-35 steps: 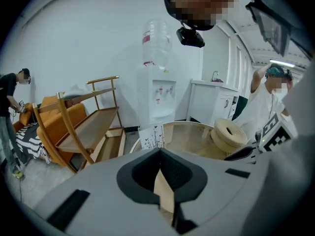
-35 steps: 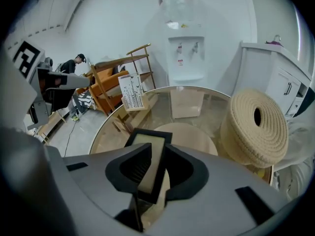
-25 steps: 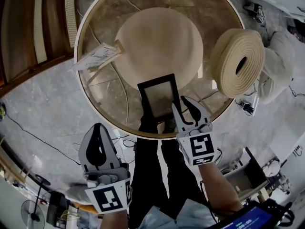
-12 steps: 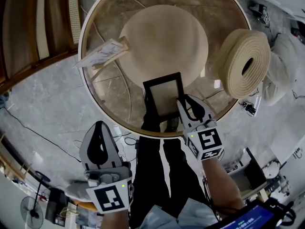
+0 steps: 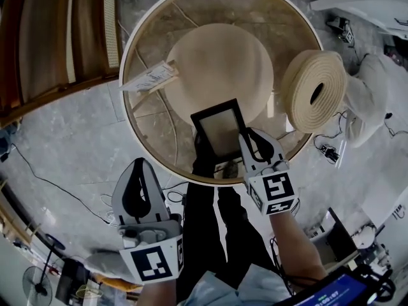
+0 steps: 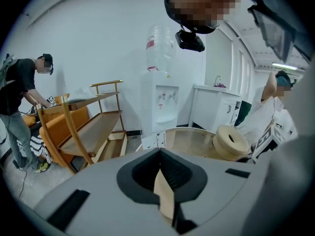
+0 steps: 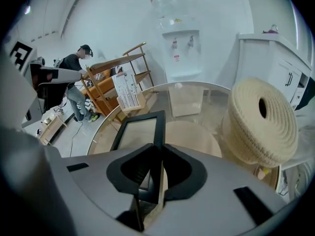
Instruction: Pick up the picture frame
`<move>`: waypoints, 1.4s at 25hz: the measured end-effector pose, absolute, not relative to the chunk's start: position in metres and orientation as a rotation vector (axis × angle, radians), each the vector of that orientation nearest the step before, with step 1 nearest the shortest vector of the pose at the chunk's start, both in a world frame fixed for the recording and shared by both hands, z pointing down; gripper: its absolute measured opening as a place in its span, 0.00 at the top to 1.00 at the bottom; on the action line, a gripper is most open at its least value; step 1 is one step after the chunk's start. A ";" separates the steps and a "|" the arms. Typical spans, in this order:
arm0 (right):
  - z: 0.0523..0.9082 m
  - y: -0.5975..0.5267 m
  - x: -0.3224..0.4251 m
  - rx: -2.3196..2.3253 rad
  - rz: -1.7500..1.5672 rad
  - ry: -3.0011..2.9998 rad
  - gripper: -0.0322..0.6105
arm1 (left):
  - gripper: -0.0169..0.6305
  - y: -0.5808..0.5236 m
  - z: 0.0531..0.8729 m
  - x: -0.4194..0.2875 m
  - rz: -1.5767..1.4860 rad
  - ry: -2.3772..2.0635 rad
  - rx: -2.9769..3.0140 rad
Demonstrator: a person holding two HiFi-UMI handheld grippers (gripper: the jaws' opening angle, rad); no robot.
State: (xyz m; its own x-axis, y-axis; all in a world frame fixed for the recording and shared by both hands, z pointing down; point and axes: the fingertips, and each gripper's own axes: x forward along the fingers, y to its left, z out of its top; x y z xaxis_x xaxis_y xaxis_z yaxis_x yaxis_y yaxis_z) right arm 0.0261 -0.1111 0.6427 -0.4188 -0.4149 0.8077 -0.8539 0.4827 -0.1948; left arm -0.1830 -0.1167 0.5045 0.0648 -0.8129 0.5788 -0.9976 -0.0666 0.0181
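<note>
The black picture frame (image 5: 220,129) with its grey pane lies on the round glass table (image 5: 125,101), near the front rim. My right gripper (image 5: 246,136) is at the frame's lower right side. In the right gripper view the frame (image 7: 138,132) runs away from me and its right bar sits between the jaws of the right gripper (image 7: 158,149), which are closing and pressing on it. My left gripper (image 5: 140,164) hangs off the table over the floor, shut and empty; in its own view the left gripper (image 6: 160,154) has its tips together.
A thick beige coil (image 5: 315,91) stands at the table's right edge. A paper card in a wooden stand (image 5: 150,76) sits at the left rim. A wooden shelf (image 5: 57,37) is to the left, a water dispenser (image 6: 160,102) beyond. Another person (image 6: 19,102) stands far left.
The right gripper's jaws have narrowed from wide apart onto the frame's right bar. The left gripper has risen a little in the head view.
</note>
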 end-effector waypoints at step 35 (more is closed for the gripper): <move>0.159 -0.101 0.044 1.402 0.026 -2.606 0.82 | 0.95 -0.062 0.124 -0.098 0.126 -2.104 2.341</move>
